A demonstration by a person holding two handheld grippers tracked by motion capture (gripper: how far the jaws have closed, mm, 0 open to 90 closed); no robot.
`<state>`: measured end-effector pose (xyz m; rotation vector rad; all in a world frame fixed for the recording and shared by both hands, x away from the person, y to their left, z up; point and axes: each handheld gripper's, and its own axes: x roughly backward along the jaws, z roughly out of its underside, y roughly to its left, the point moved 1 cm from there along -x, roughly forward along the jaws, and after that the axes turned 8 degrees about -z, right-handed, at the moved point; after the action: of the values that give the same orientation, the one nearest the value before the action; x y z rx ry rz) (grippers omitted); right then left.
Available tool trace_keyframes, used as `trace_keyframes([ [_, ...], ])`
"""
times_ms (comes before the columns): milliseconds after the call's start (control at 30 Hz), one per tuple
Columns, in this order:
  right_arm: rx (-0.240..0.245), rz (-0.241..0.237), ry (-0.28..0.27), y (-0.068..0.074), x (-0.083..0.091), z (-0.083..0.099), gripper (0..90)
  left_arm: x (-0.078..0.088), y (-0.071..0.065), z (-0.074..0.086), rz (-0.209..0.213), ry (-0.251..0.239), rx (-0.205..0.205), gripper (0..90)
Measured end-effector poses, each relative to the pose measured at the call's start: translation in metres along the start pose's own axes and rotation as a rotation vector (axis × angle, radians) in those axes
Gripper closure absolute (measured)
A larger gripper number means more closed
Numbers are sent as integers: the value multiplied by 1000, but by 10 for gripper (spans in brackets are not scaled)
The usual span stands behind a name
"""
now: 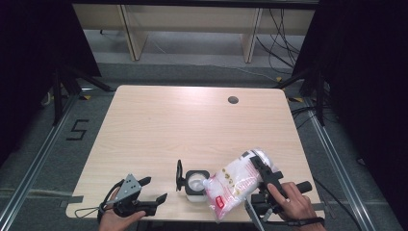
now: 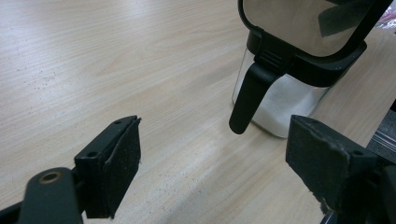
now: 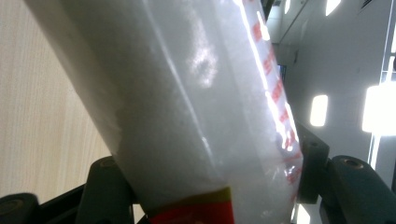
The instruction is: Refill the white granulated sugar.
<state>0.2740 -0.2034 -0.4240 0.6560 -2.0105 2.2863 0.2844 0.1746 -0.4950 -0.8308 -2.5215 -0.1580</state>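
A plastic bag of white granules (image 1: 234,185) is clamped between the jaws of the right tool (image 1: 263,179) and tilted, its lower corner over the mouth of a clear canister (image 1: 196,184) with a black flip lid, near the tabletop's (image 1: 192,125) front edge. The left tool (image 1: 144,197) is held released, nothing between its jaws, near the front left corner, aimed at the canister.

Clear plastic bag (image 1: 238,180) of white granules, printed with red lettering and a red band edged in yellow at one end. Clear container (image 1: 196,185) with black rim, black-framed hinged lid (image 1: 179,175) and white contents. Pale, fine-grained wood table (image 1: 192,125); black gripper pads (image 2: 119,163).
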Motion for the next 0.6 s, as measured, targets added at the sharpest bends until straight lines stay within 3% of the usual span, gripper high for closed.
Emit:
trace_keyframes([
  [67, -20, -6, -4, 1, -1, 1, 416, 0, 0, 0, 0, -1, 1, 175],
  [100, -3, -1, -4, 0, 0, 0, 416, 0, -1, 0, -1, -1, 19, 175],
  [200, 14, 4, 0, -1, 0, 0, 416, 0, 0, 0, -1, -2, 5, 175],
  [267, -10, 2, 0, 2, -1, 0, 416, 0, 0, 0, -1, -3, 3, 175],
  [333, 37, -1, -6, -1, -1, -1, 417, 0, -1, 0, 0, -5, 20, 175],
  [400, 25, 8, -22, 0, -2, -1, 416, 0, -1, 0, 0, -4, 18, 175],
  [433, -34, -4, -6, 5, -1, -1, 416, 0, -1, 0, 0, -5, 19, 175],
  [533, 2, -7, -6, 1, -1, -1, 416, 0, 0, 0, -2, -3, 4, 175],
  [600, -9, -9, -5, 2, -1, -1, 417, 0, -1, 0, 0, -5, 10, 175],
])
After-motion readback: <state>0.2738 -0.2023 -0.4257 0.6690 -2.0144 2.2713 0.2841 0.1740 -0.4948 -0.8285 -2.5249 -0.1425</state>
